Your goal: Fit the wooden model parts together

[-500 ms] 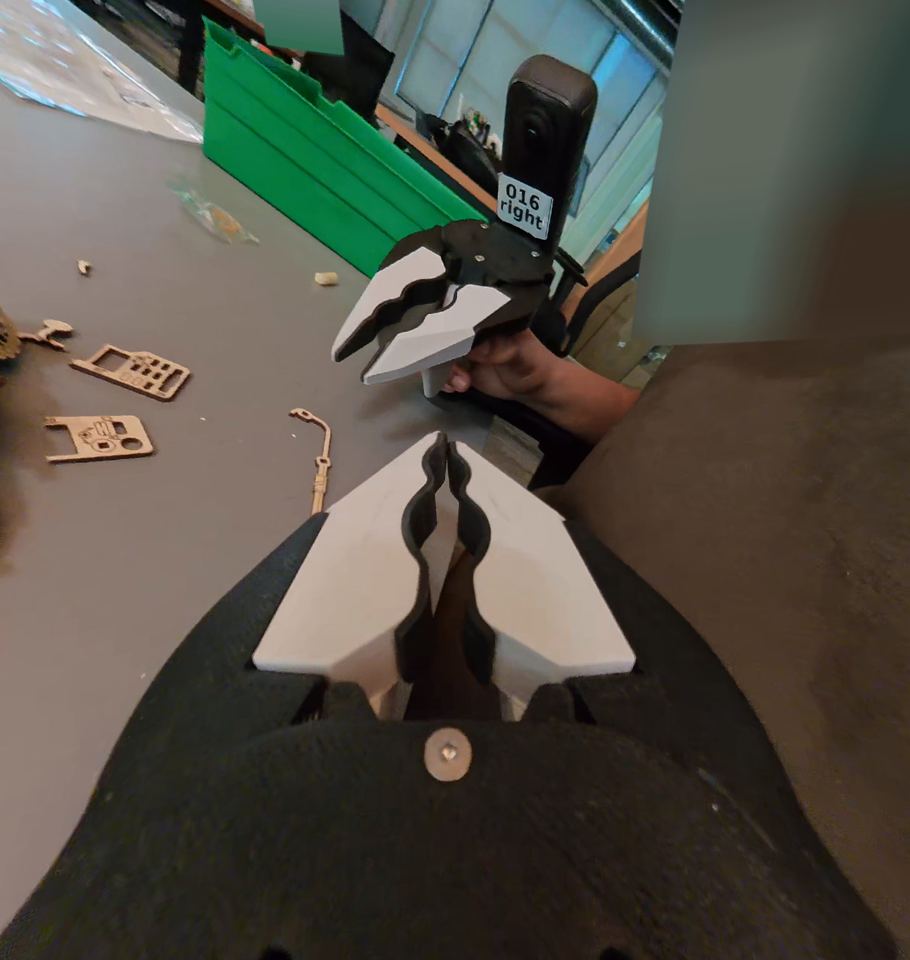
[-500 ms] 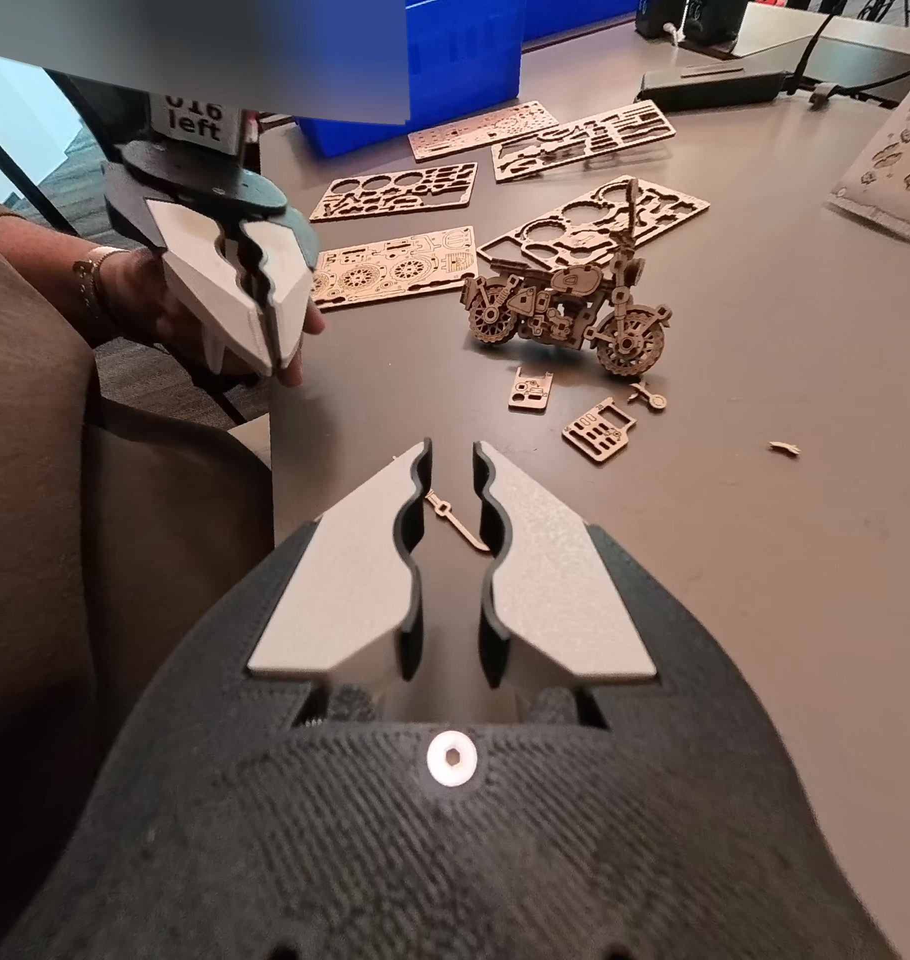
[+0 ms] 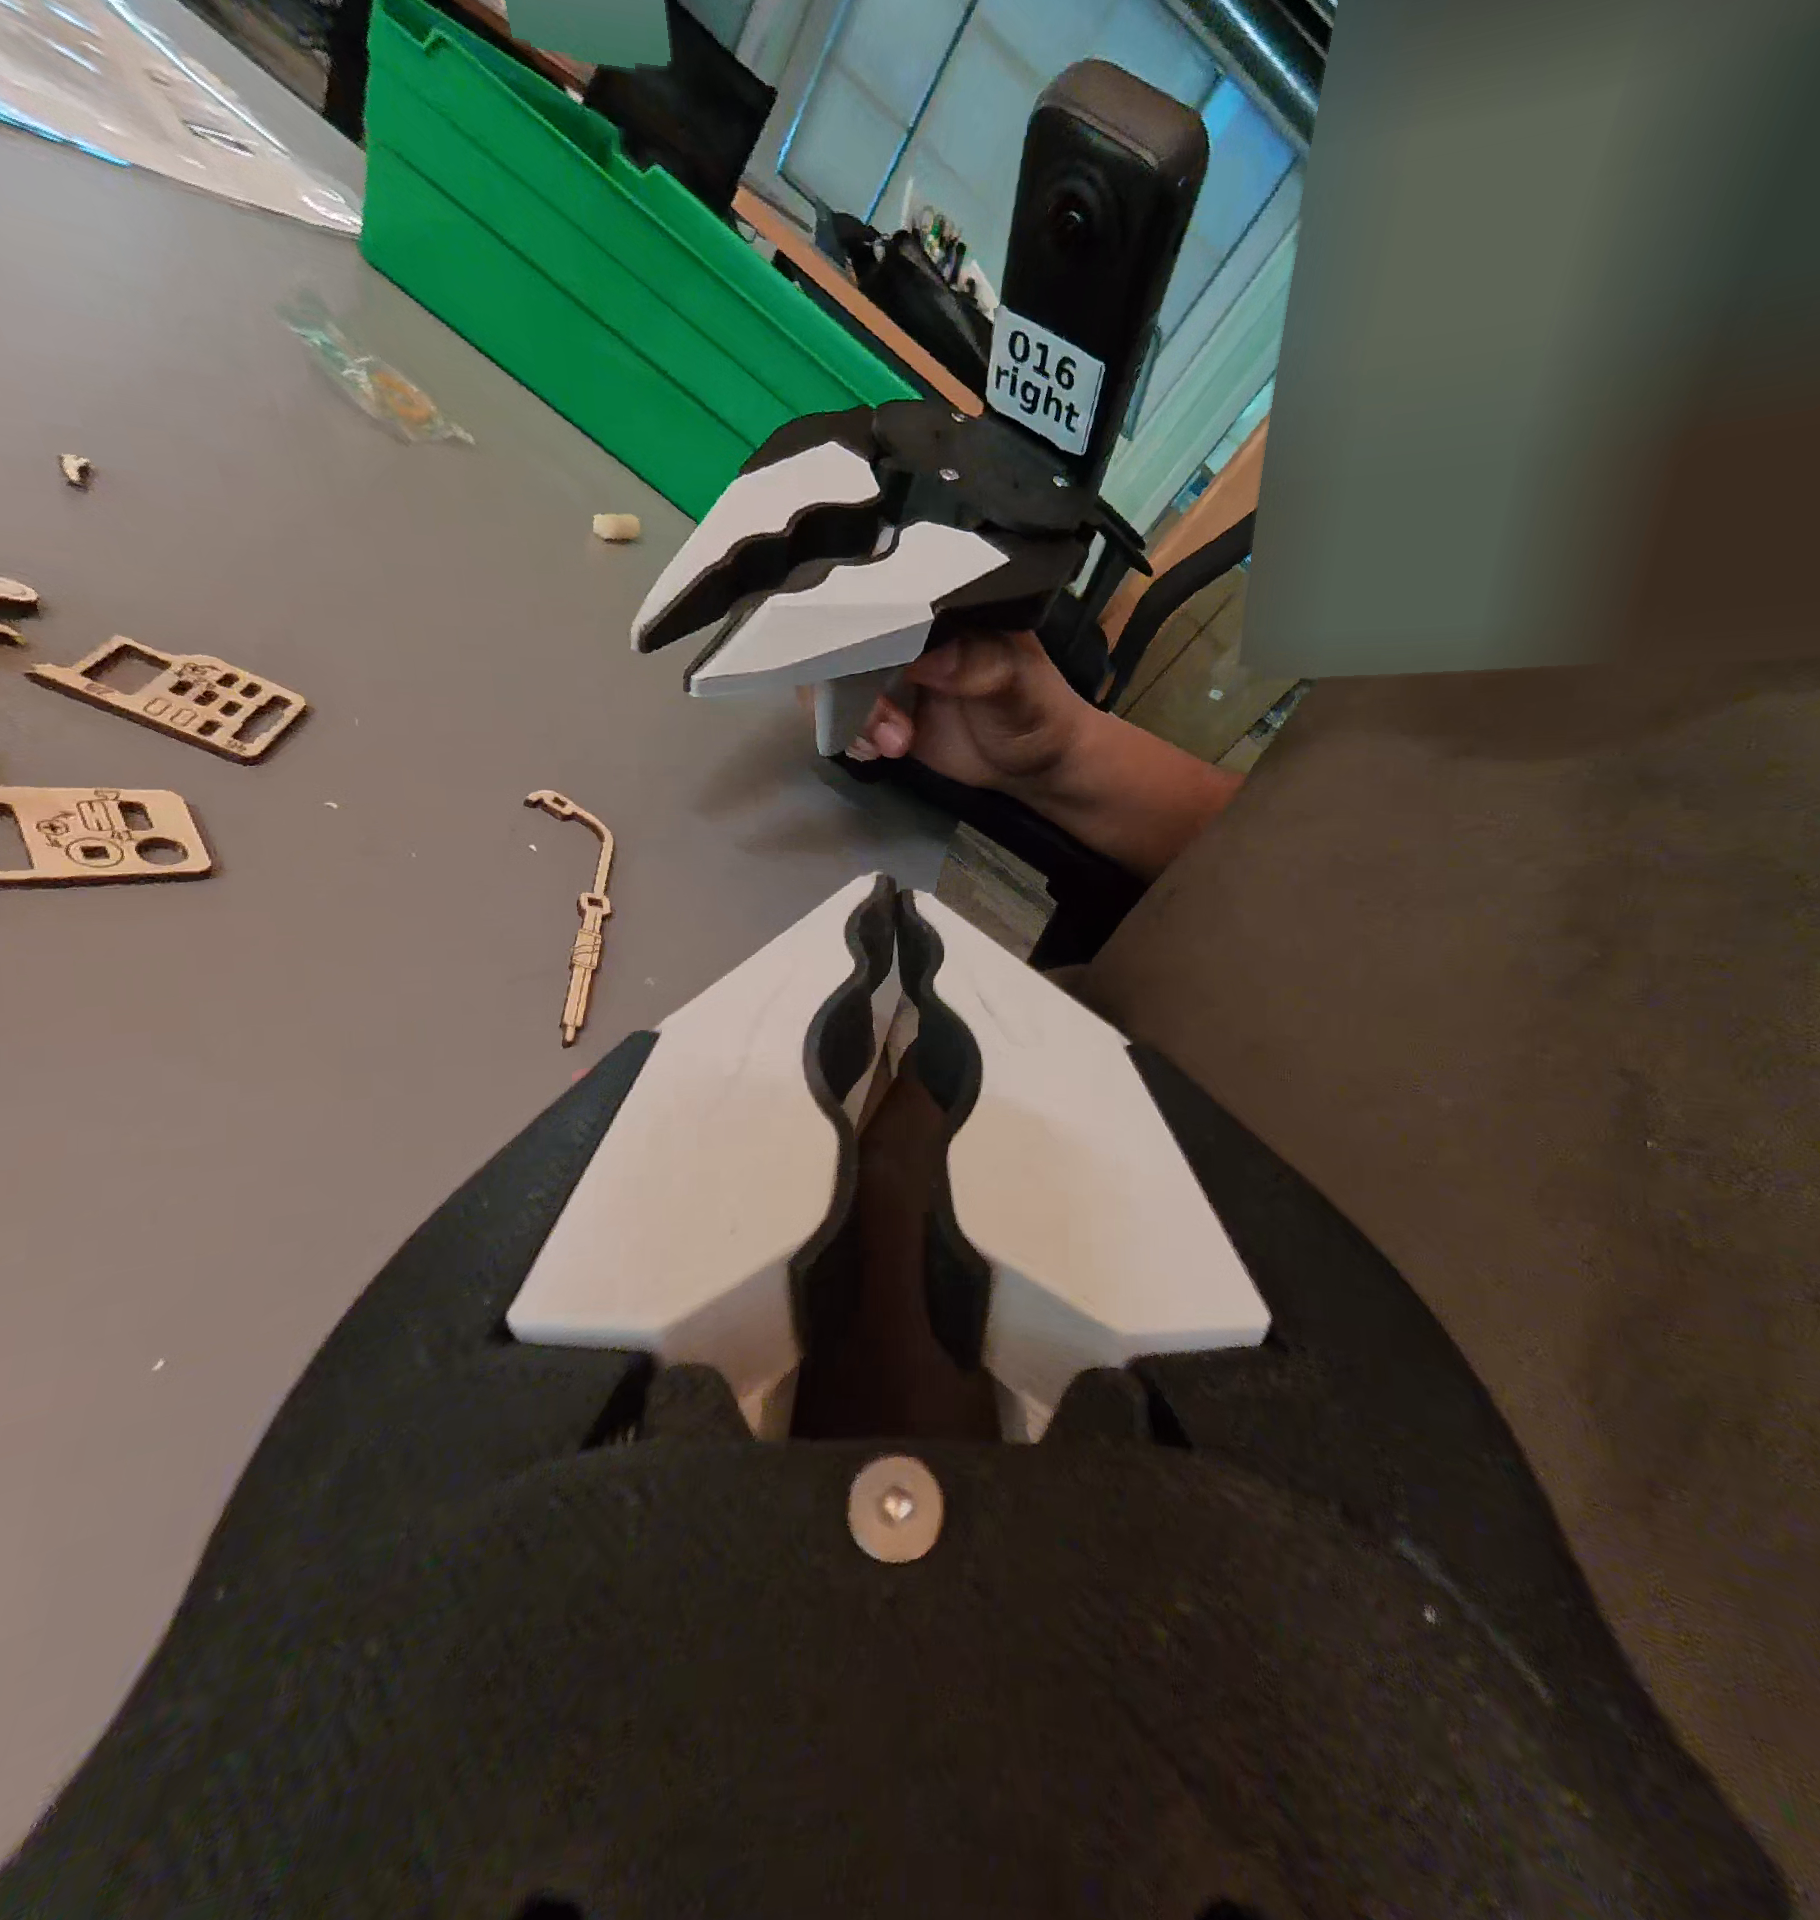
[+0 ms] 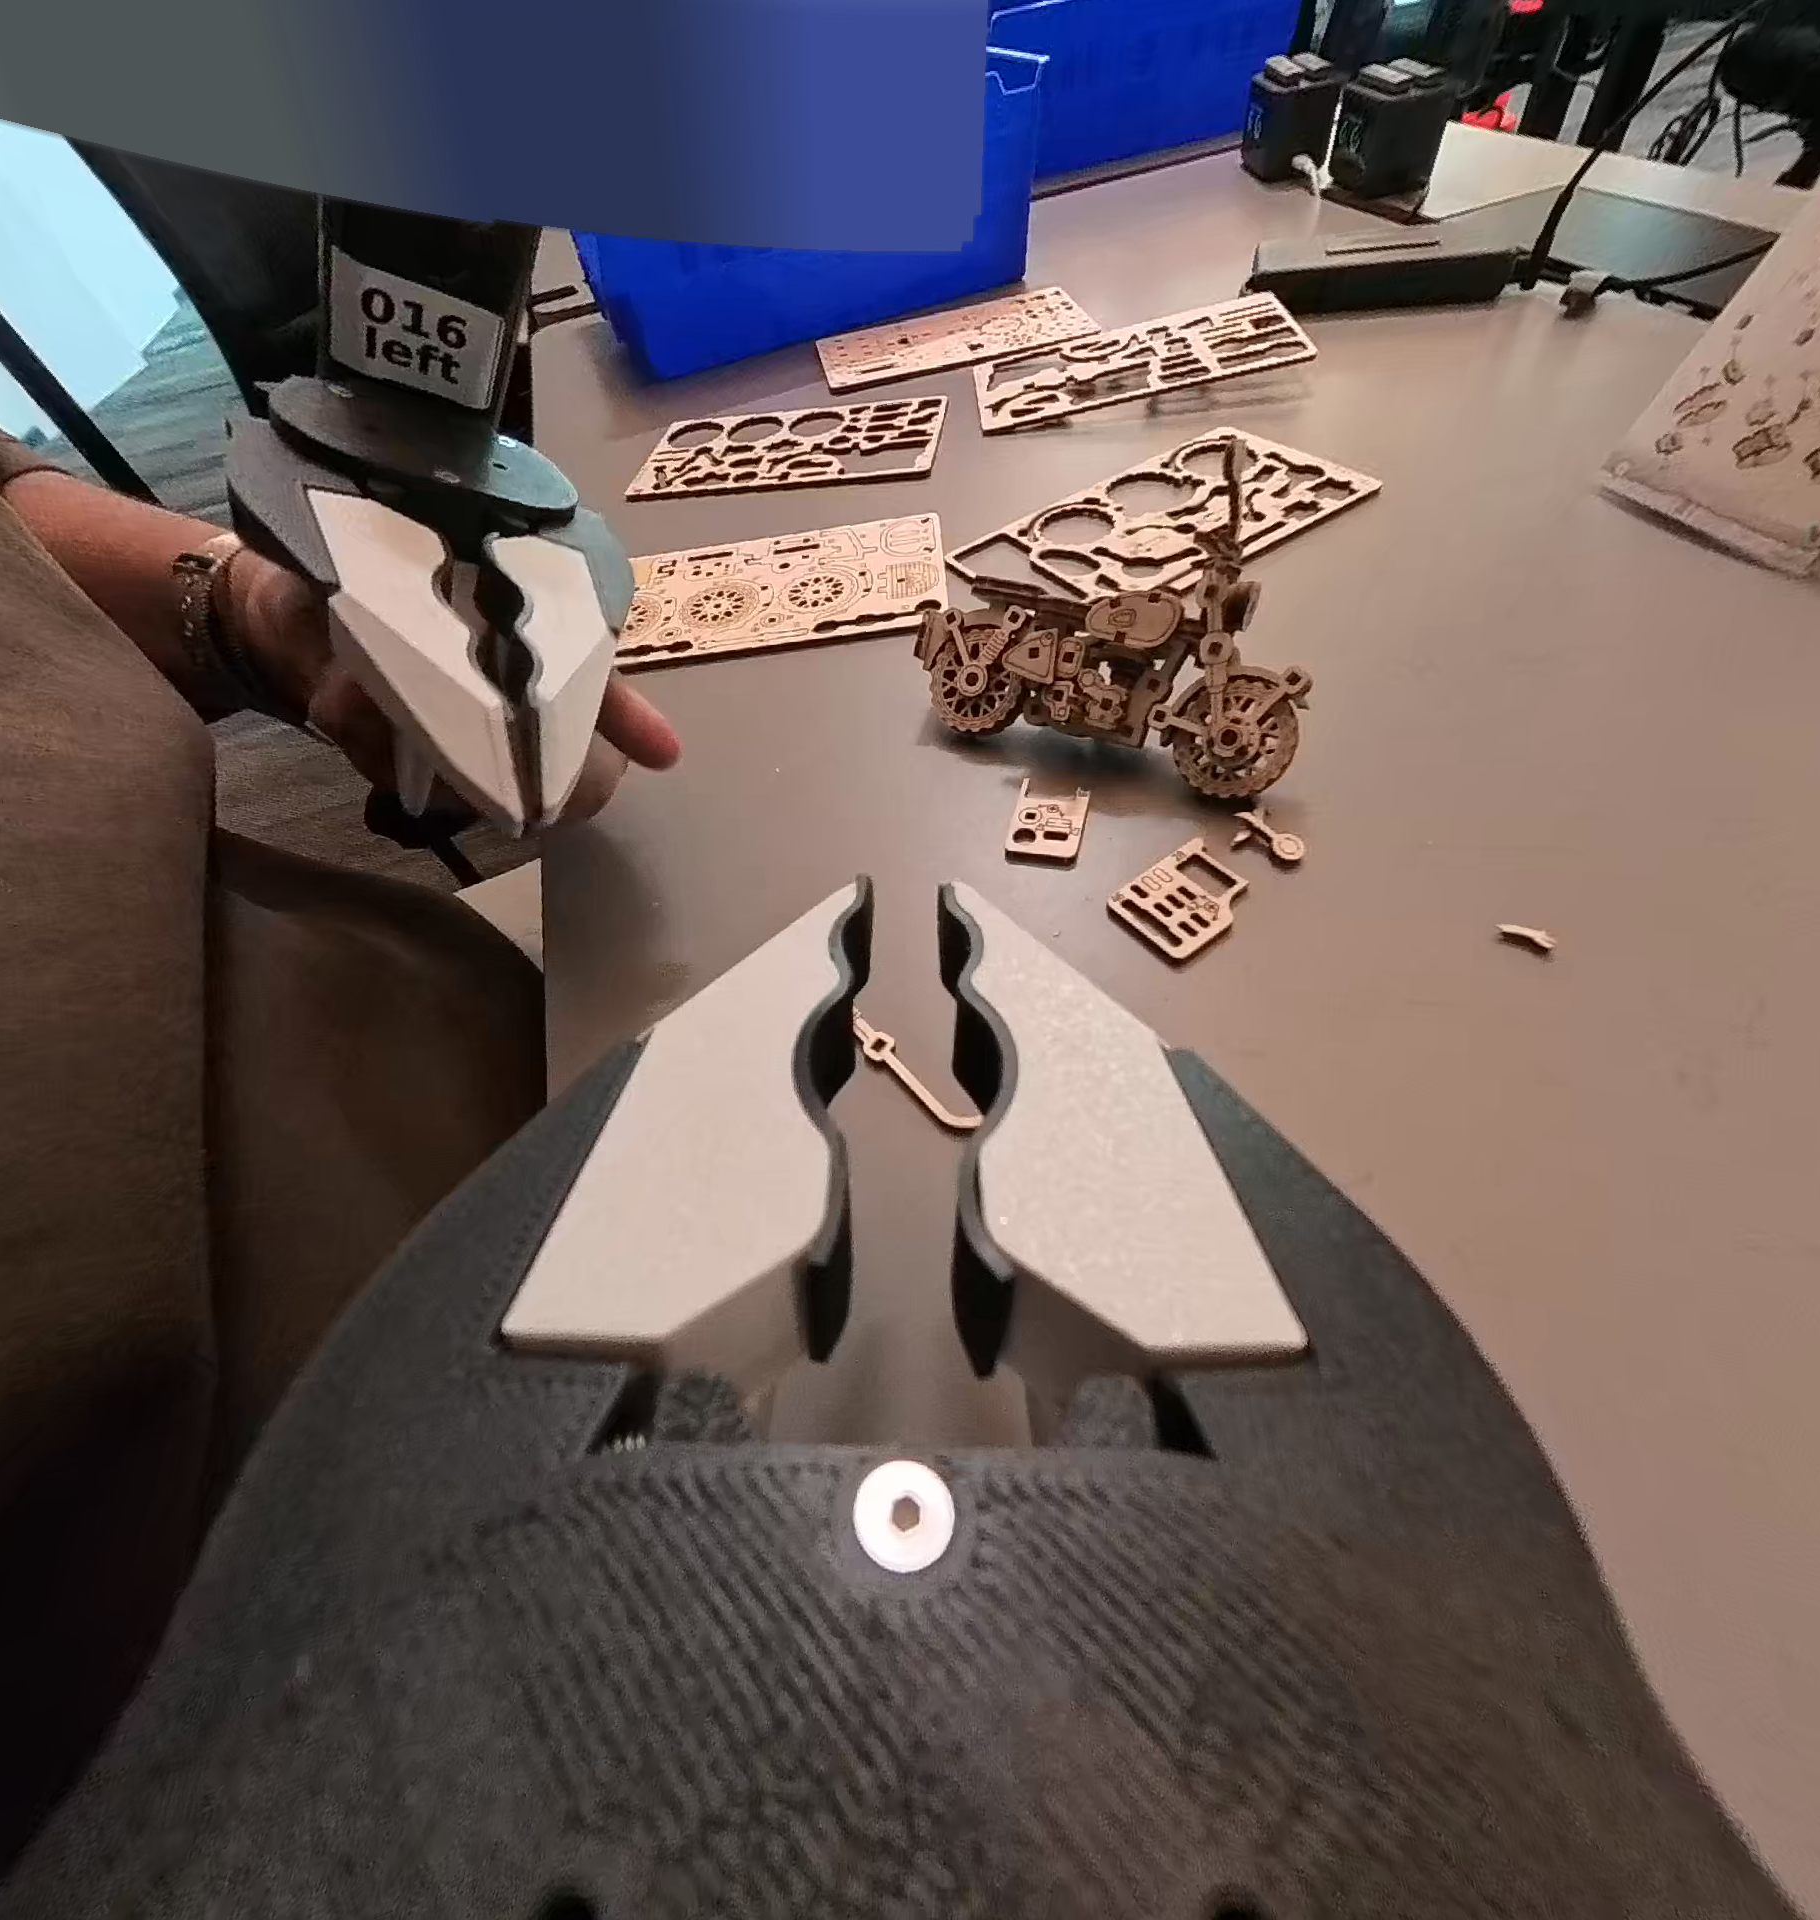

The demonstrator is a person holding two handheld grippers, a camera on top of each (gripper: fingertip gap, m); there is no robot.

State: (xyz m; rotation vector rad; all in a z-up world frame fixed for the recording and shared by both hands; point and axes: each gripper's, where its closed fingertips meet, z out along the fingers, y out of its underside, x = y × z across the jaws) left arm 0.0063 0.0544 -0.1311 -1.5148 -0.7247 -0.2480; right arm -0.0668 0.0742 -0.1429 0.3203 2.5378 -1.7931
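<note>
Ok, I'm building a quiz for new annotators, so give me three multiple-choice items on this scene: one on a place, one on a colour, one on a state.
1. Where is the thin hooked wooden rod?
A. flat on the grey table
B. in the bin
C. on the model

2. What colour is the plastic bin behind the right hand-held gripper in the left wrist view?
A. red
B. green
C. yellow

3. How is the left hand-held gripper?
A. wide open
B. shut on a wooden sheet
C. shut, holding nothing

Key: 1 A, the rod lies on the grey table under the right gripper's open fingers. 2 B, its walls are green. 3 C, its tips meet with nothing between.
</note>
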